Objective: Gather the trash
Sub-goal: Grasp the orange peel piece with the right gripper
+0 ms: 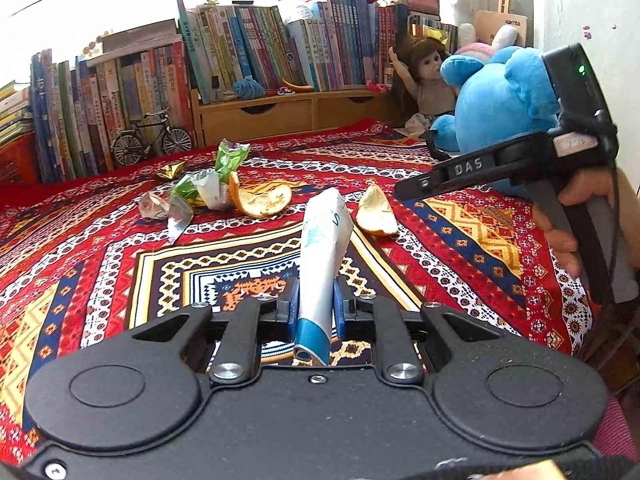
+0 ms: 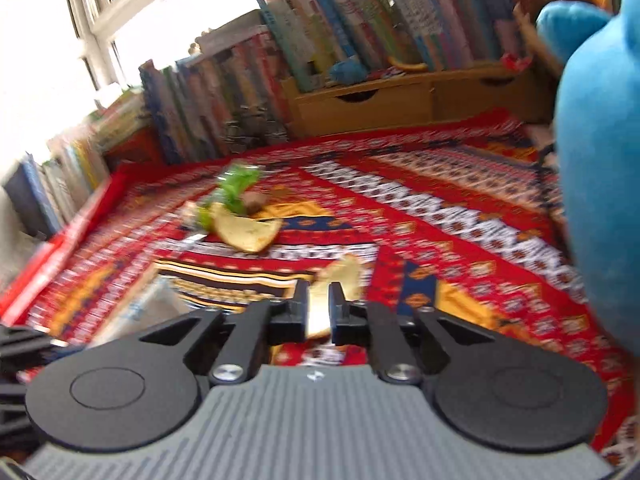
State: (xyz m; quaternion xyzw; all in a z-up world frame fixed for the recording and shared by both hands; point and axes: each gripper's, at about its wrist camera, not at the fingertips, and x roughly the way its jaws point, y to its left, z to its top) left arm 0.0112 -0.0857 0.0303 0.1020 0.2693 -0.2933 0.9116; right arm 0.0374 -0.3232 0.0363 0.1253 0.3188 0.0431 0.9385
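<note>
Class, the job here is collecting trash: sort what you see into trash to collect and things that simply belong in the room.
Trash:
white-and-blue wrapper
orange peels
green wrappers
silver foil
gold foil

Just lying about:
books
model bicycle
doll
blue plush toy

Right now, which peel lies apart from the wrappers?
The peel at the right of the left wrist view, alone on the cloth; the other peel touches the wrappers.

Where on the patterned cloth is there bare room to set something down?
Bare: the cloth left of the left gripper and its held packet, and between orange peel and blue plush. Crowded: wrappers and peel.
</note>
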